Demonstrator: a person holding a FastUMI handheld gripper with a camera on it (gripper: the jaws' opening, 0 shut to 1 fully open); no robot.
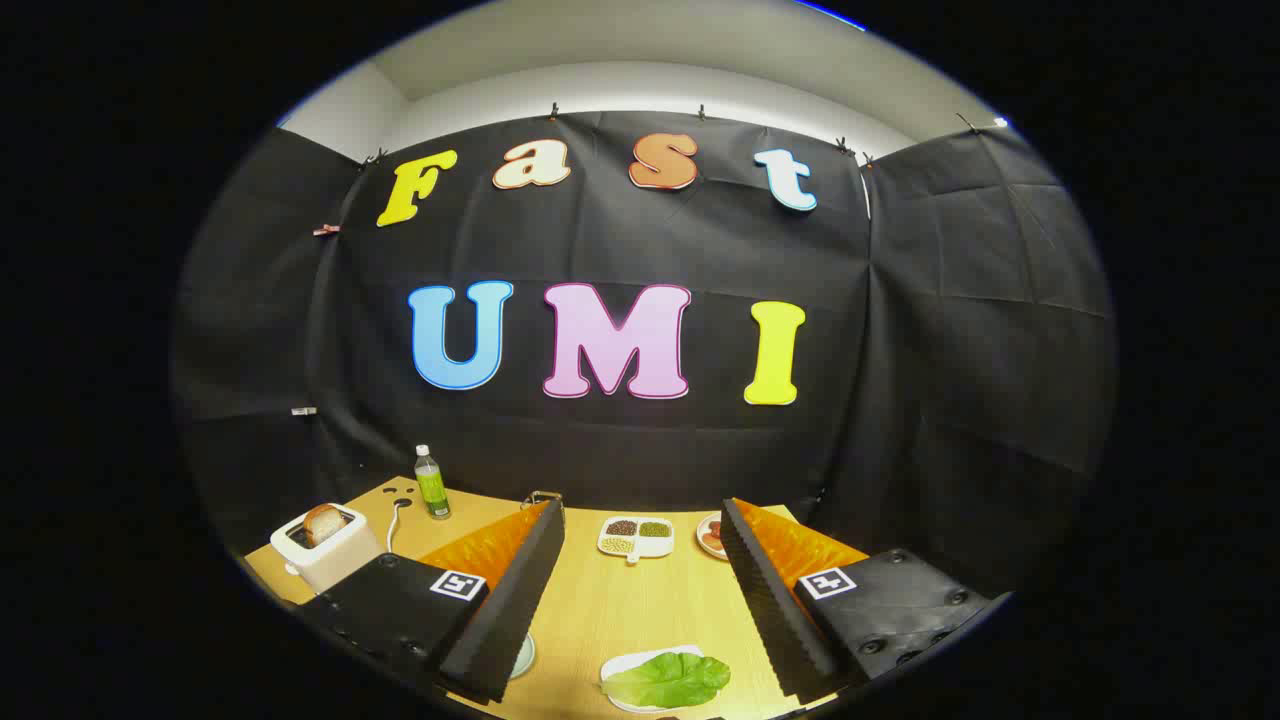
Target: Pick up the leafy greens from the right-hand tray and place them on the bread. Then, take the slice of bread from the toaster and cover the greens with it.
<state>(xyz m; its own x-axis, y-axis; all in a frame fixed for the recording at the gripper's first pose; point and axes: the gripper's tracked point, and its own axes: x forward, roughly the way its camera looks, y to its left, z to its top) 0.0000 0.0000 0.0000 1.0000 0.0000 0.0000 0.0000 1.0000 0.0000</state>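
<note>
My gripper (640,590) is open above the wooden table (640,600), its fingers spread wide with nothing between them. A green leaf (668,680) lies on a white tray (622,665) low down between the fingers, closer to the right one. A white toaster (322,546) stands beyond the left finger, with a slice of bread (322,523) sticking up out of its slot. A pale round plate (523,655) peeks out beside the left finger; what lies on it is hidden.
A divided white dish (636,537) with grains sits ahead between the fingers. A small plate (711,535) with reddish food is next to the right finger. A green bottle (432,484) stands at the back left beside the toaster's cable (395,522).
</note>
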